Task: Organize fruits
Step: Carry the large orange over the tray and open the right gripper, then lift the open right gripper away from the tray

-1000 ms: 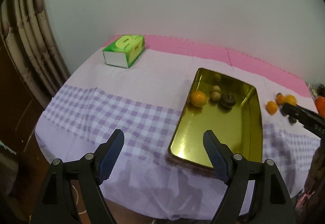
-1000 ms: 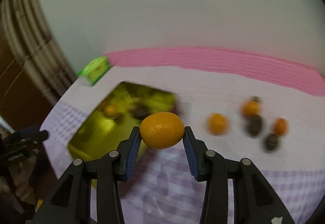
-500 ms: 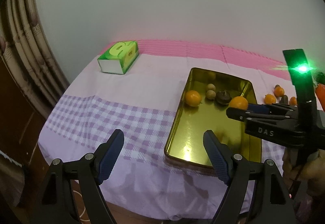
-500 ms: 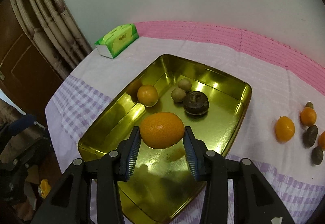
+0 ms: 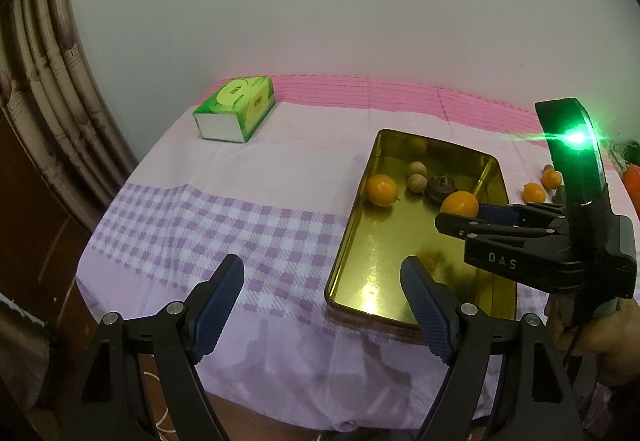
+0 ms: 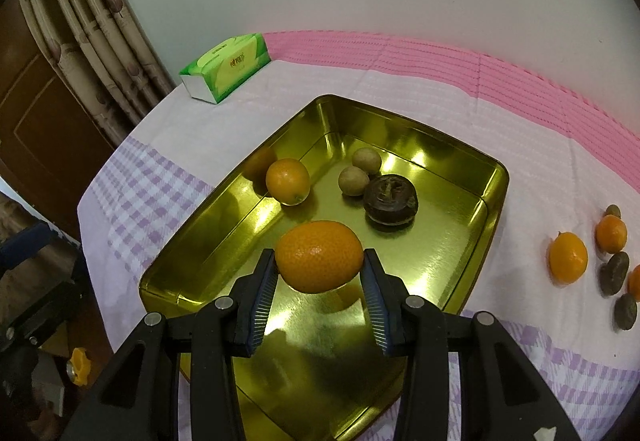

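Right wrist view: an orange is clamped crosswise in the right gripper, the tray floor lying directly below, left gripper spread empty.

1. Dim, greenish indoor light is filling both views.
2. The shiny gold metal tray is throwing bright glare patches.
3. A green lamp is flaring with streaks.
4. Fisheye bending is curving the edges, and the corners are going black.
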Motion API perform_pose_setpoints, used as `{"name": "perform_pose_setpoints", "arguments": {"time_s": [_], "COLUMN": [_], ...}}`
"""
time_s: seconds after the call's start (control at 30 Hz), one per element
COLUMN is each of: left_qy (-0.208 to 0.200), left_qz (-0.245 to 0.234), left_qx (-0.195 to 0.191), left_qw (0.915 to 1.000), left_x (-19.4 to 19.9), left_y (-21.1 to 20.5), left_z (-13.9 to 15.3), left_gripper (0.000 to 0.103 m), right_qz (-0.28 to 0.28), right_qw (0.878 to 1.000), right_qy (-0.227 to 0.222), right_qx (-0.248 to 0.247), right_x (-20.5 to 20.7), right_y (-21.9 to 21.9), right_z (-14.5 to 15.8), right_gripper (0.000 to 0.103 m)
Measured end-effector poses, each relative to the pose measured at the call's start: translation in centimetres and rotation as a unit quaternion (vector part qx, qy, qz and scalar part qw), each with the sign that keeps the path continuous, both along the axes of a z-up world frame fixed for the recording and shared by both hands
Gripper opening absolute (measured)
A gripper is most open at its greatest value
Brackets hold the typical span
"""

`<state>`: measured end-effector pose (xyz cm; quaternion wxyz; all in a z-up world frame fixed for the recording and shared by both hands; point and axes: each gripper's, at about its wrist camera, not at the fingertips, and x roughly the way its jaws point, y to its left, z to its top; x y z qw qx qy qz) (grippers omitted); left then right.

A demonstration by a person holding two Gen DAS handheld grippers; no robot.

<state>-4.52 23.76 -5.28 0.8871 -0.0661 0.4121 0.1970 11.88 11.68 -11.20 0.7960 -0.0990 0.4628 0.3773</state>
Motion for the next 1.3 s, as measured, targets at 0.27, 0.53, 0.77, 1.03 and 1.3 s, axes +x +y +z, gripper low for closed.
{"name": "perform_pose_setpoints", "arguments": {"time_s": [0.27,0.53,0.77,1.03,1.3], "left_qy": [-0.001,-0.001,0.003,0.001,0.002], "left_qz": [0.0,0.003,0.002,0.002,-0.002], "left_qx": [0.0,0.0,0.002,0.002,0.006], "left_qw": [1.0,1.0,1.0,1.0,1.0], "left_x": [0.0,-0.1,-0.2,-0.2,-0.4], "left_y": [0.1,0.3,0.3,0.4,0.2], "left_z": [0.0,0.0,-0.1,0.0,-0.1], "left_gripper": [0.081,0.082,0.082,0.082,0.082], "right_qz": [-0.005,-0.003,-0.001,0.007,-0.007], "right_qw": [1.0,1.0,1.0,1.0,0.999], "right_qy": [0.003,0.006,0.006,-0.008,-0.016], "right_qx": [-0.009,-0.017,-0.014,-0.007,0.034], "right_x": [0.0,0.1,0.1,-0.2,-0.9], "right_y": [0.3,0.9,1.8,3.6,1.1], "right_z": [-0.7,-1.0,-0.9,-0.1,1.3], "right_gripper": [0.039,0.04,0.04,0.04,0.04]}}
